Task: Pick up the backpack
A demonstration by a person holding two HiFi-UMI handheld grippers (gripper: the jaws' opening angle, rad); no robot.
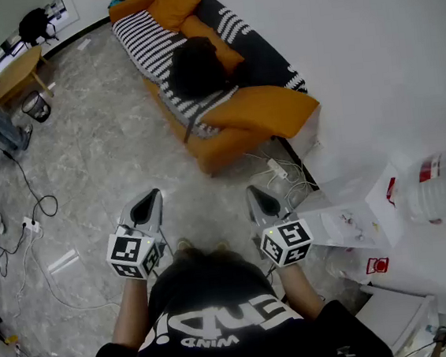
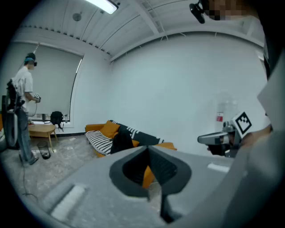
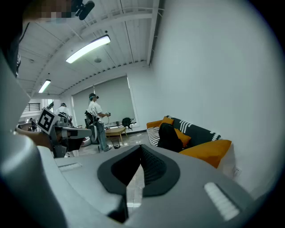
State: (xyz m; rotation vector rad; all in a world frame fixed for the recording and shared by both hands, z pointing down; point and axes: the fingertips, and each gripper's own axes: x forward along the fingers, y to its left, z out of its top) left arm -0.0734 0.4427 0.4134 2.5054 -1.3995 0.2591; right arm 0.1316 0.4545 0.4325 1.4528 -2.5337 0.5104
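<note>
Clear bottle [image 1: 444, 187] — partly off-frame

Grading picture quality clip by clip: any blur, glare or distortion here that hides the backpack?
Head view: even light, sharp, the black backpack on the sofa shows little detail. Left gripper view: heavy fisheye bend, dark corners, the left tool soft up close, ceiling lamp blown out. Right gripper view: same bend, backpack small but clear.

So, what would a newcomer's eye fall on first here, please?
The orange sofa with its striped cover, at the top of the head view, and the black backpack lying on it. Nearer, the left gripper and right gripper point toward it, both shut and empty.
</note>
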